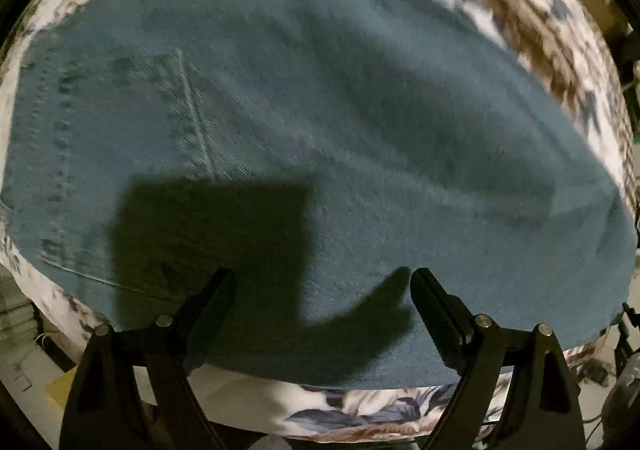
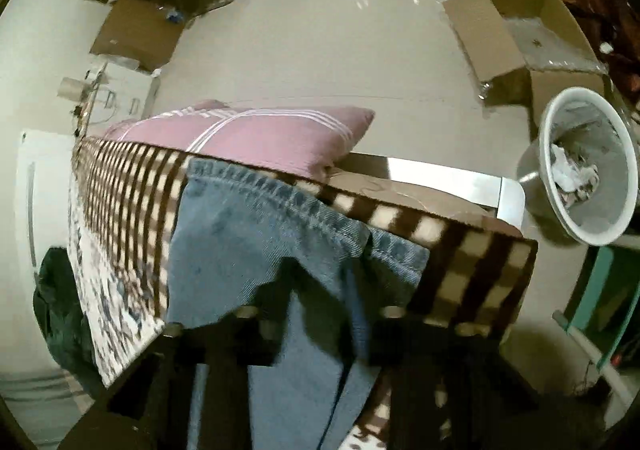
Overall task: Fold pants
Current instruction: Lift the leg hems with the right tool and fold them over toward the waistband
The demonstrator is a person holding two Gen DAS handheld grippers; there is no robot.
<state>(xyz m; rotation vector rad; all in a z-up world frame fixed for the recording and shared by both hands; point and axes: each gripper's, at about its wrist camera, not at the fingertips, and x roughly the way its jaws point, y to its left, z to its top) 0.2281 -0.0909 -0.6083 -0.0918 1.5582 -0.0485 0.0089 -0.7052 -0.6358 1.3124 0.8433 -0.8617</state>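
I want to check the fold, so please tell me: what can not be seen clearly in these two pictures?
- Right tool: right wrist view, dark and motion-blurred; open or shut unclear.
- Jeans leg ends: right wrist view, cut off by the bottom edge.
- Jeans near edge: left wrist view, partly under the left tool shadow.
- Floral cover: left wrist view, pattern blurred.

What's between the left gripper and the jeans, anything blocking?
Nothing visible. The left gripper hangs open directly over the jeans, which lie spread on the floral cover; only its own shadow falls on the denim between.
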